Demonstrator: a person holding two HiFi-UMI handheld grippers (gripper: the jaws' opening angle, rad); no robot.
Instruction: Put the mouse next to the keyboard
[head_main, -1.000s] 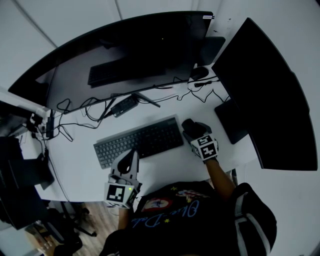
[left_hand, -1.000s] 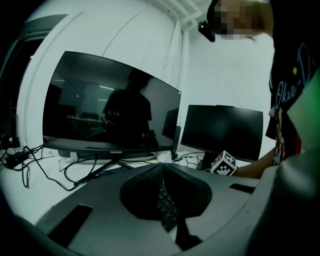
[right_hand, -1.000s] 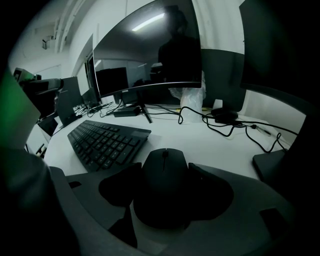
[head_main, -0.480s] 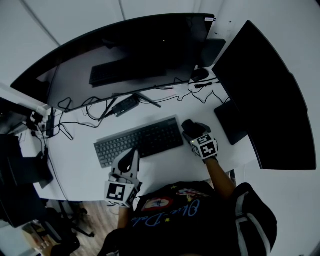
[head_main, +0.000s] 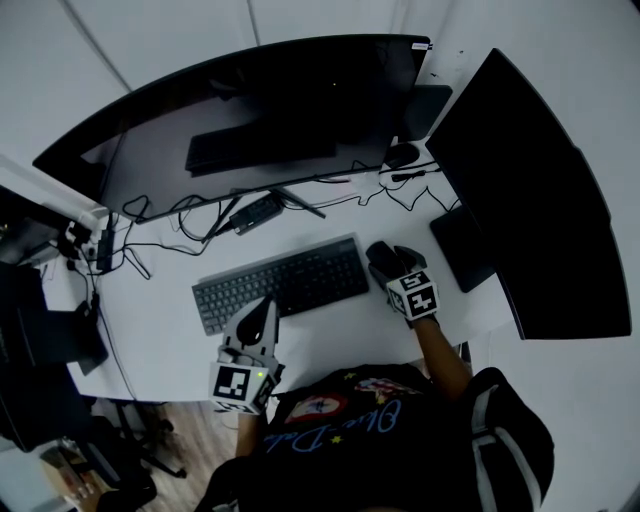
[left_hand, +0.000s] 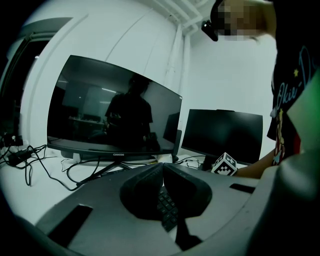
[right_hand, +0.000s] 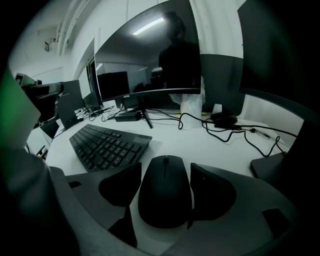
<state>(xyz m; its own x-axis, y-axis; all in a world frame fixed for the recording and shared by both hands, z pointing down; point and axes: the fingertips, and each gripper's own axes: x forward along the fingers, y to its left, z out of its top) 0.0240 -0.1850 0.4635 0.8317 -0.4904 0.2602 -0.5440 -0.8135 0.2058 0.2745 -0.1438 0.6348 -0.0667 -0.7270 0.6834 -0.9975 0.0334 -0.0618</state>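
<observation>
The mouse (right_hand: 165, 200) sat on the counter (right_hand: 215, 147) just off the right end of the keyboard (right_hand: 105, 145). Its long axis ran straight along the right gripper (right_hand: 166, 167), nose toward the counter's back edge. That gripper's jaws appeared closed against the mouse's two sides. The left gripper (left_hand: 162, 167) hung near the front edge over the keyboard, jaws pressed together and holding nothing.

Mouse (right_hand: 165, 192): matte black, scroll wheel up, flat on the white worktop (head_main: 322, 322), just right of the keyboard's right end, small gap. Keyboard (head_main: 280, 283): black, flat, skewed, right end farther back.
</observation>
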